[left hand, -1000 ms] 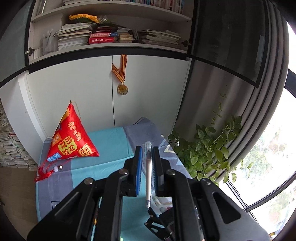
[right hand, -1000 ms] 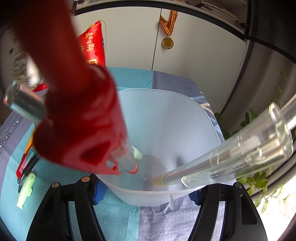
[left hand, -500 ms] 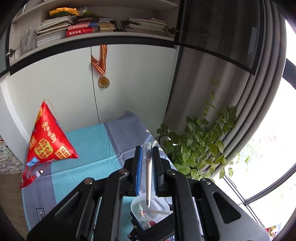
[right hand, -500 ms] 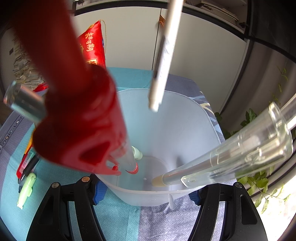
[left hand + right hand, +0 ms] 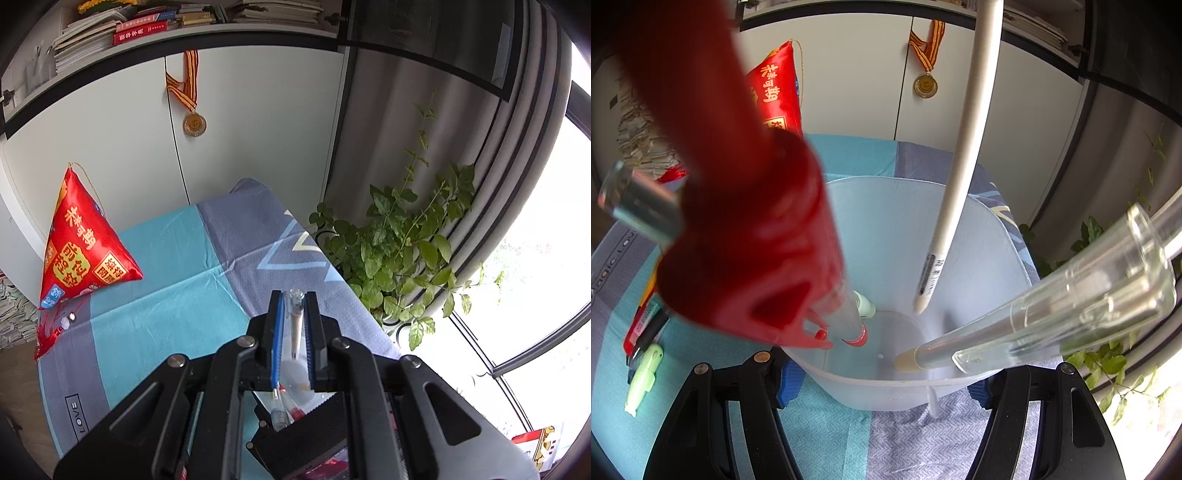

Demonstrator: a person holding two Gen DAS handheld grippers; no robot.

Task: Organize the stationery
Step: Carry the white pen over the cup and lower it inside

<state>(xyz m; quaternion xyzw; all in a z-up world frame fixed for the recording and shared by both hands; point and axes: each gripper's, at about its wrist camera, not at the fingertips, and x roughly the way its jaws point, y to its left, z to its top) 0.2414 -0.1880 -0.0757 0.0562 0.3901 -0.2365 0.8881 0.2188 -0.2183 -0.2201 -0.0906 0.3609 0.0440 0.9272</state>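
My left gripper [image 5: 294,306] is shut on a white pen [image 5: 295,325] and holds it upright, tip down, over the translucent cup [image 5: 295,387]. In the right wrist view the same white pen [image 5: 960,166] reaches down inside the cup [image 5: 905,229], its tip just above the bottom. My right gripper [image 5: 882,384] is shut on the cup's near wall. A red pen [image 5: 746,206] and a clear pen [image 5: 1052,314] lean in the cup.
Several pens and a green highlighter [image 5: 642,380] lie on the blue-grey tablecloth [image 5: 166,258] to the left of the cup. A red pyramid bag [image 5: 81,240] stands at the back left. A leafy plant [image 5: 399,251] and window are on the right.
My left gripper has carried the white pen over the cup and lowered it; the pen now reaches deep inside. The right gripper and cup have not moved.
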